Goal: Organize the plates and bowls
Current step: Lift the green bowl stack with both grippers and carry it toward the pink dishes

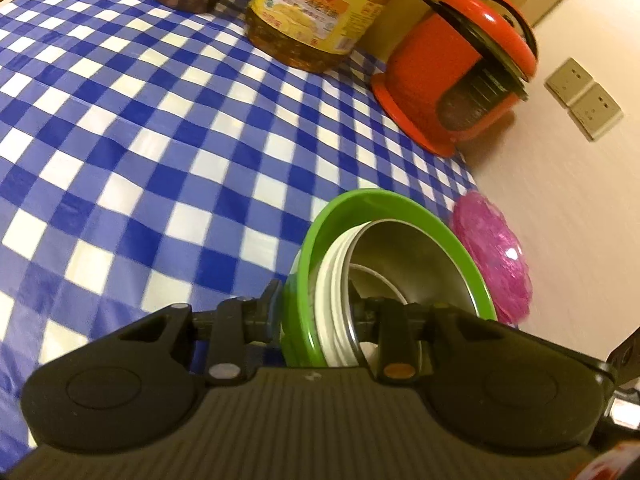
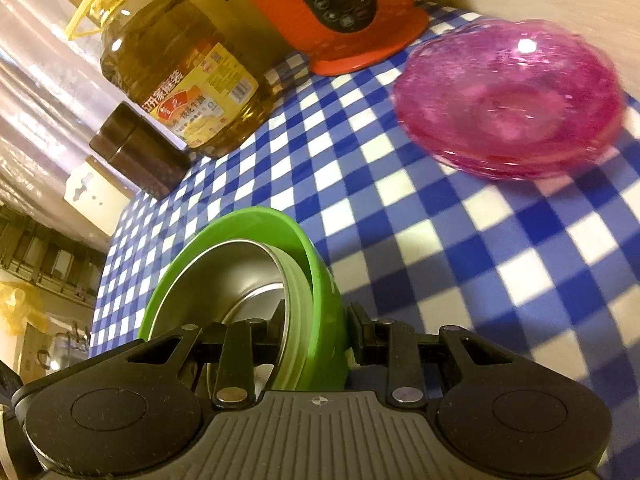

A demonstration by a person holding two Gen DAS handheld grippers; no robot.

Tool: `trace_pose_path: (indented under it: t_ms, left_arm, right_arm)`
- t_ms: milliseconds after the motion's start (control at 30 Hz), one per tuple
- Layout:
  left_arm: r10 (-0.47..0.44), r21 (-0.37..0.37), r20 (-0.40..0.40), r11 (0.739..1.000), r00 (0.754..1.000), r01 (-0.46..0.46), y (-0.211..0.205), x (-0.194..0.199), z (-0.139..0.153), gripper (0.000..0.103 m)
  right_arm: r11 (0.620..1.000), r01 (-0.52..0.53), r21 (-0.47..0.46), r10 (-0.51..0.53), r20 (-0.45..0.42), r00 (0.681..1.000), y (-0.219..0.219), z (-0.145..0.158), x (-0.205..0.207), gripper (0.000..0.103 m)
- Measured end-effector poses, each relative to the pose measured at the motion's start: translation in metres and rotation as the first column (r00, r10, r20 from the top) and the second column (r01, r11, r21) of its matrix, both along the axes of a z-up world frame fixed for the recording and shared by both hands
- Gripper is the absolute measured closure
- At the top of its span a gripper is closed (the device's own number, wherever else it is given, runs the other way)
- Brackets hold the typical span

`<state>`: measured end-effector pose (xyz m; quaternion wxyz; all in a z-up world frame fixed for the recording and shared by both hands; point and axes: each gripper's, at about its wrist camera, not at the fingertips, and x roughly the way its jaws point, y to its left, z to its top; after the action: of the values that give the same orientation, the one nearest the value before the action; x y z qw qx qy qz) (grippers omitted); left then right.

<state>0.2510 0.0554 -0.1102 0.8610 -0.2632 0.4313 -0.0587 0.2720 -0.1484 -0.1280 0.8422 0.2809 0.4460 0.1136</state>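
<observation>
Two grippers share one load: we see the green bowl [image 1: 384, 208] with a steel bowl [image 1: 404, 264] nested inside it, both tipped on edge and carried above the checked tablecloth [image 1: 120, 120]. The left gripper [image 1: 320, 312] has its jaws drawn narrow over one side of the green bowl's wall — one finger [image 1: 268, 300] outside, the other inside the steel bowl. The right gripper [image 2: 316, 328] pinches the opposite side of the same stack the same way, jaws nearly together on the rims.

Taking the green bowl as our landmark, the pink glass plates [image 2: 508, 100] lie stacked on the cloth beyond it, toward the wall side, well apart from it. Farther behind the bowl stands the orange rice cooker [image 1: 452, 68] at the table's back edge — beside it the large oil bottle [image 2: 180, 76], then a dark brown jar [image 2: 140, 152].
</observation>
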Motion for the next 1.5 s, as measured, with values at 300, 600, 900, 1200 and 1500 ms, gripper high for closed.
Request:
trace_pose_path:
  t_ms: [300, 600, 900, 1200, 1500]
  left_arm:
    - [-0.075, -0.004, 0.007, 0.997, 0.997, 0.075, -0.035, -0.025, 0.019, 0.076]
    - [-0.124, -0.011, 0.002, 0.992, 0.992, 0.124, -0.066, -0.047, 0.031, 0.076]
    - [-0.156, -0.003, 0.0, 0.988, 0.988, 0.156, -0.094, -0.056, 0.046, 0.076]
    - [-0.191, 0.009, 0.0, 0.982, 0.982, 0.191, -0.12, -0.058, 0.06, 0.076]
    - [-0.228, 0.017, 0.005, 0.973, 0.974, 0.228, -0.146, -0.057, 0.068, 0.076]
  right_arm:
    - [0.995, 0.102, 0.013, -0.102, -0.007, 0.995, -0.035, 0.019, -0.045, 0.073]
    - [0.988, 0.154, 0.003, -0.154, -0.017, 0.988, -0.066, 0.037, -0.075, 0.073]
    - [0.983, 0.186, 0.009, -0.186, -0.013, 0.983, -0.093, 0.051, -0.097, 0.073]
    - [0.976, 0.215, 0.022, -0.214, -0.009, 0.977, -0.117, 0.061, -0.109, 0.073]
    - [0.968, 0.249, 0.031, -0.249, -0.001, 0.969, -0.142, 0.065, -0.117, 0.073]
